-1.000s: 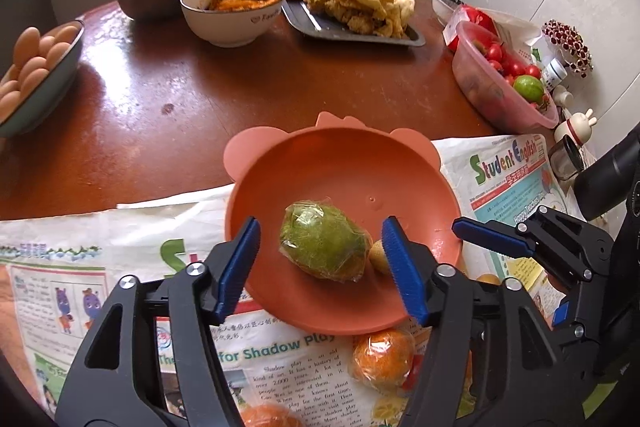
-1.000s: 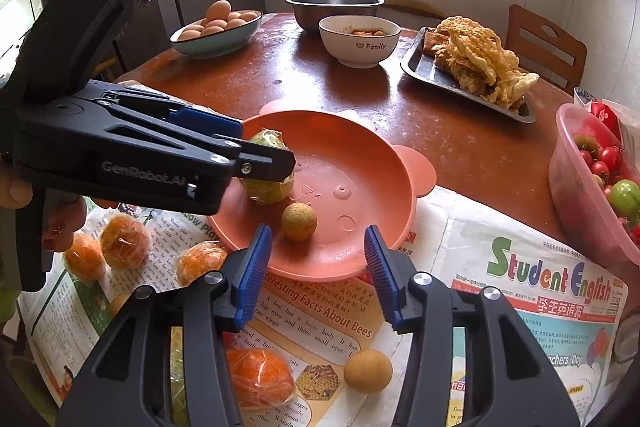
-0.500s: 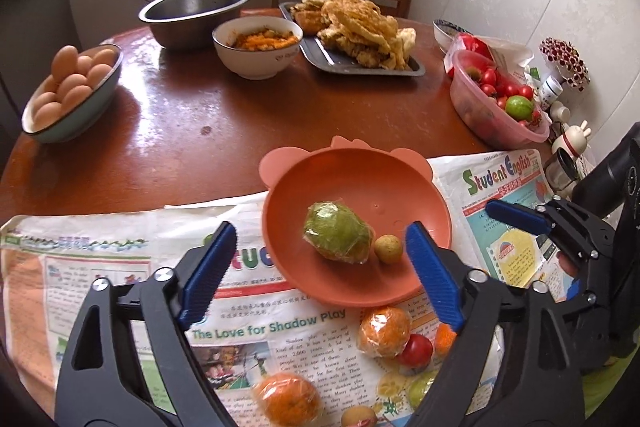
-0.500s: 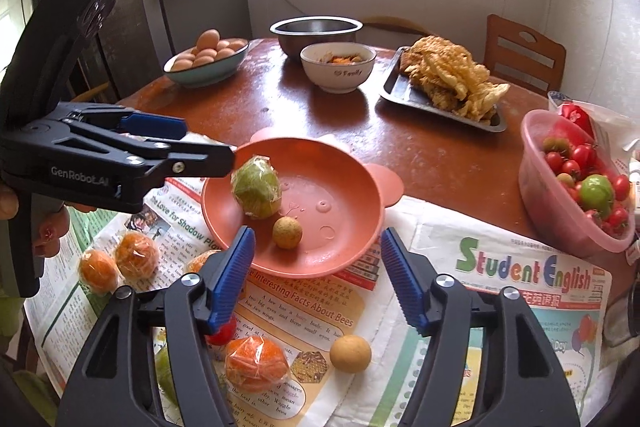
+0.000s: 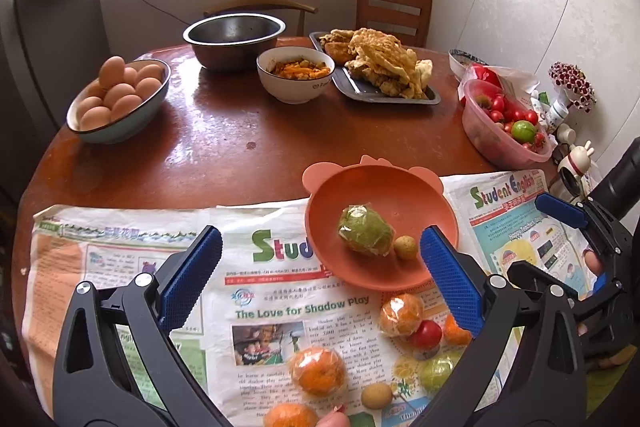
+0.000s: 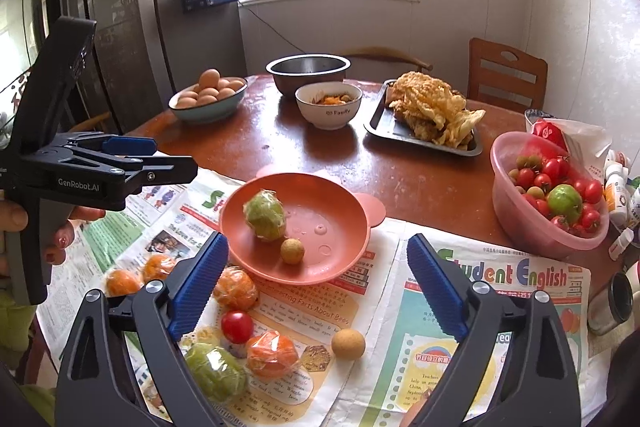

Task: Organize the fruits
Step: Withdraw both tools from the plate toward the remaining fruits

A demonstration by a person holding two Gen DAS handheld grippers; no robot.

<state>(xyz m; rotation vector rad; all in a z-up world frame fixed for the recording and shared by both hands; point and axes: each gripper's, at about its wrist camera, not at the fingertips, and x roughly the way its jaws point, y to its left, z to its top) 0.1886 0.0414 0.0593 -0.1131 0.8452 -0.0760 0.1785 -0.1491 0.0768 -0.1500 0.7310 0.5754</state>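
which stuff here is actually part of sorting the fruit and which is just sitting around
Part of the job:
orange bowl, holding a wrapped green fruit and a small brown fruit
loose fruit on the newspaper: wrapped oranges, red tomato, brown fruit

Just lying about:
egg bowl
steel bowl
white bowl
tray of fried food
pink tub of tomatoes

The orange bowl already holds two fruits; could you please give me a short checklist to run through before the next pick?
1. Left gripper jaws open, empty: ok.
2. Right gripper jaws open, empty: ok.
3. Wrapped green fruit and small brown fruit settled in orange bowl: ok.
4. Room left in bowl: ok.
5. Loose red tomato on newspaper, reachable: ok.
6. Which fruits belong in this bowl: cannot tell.
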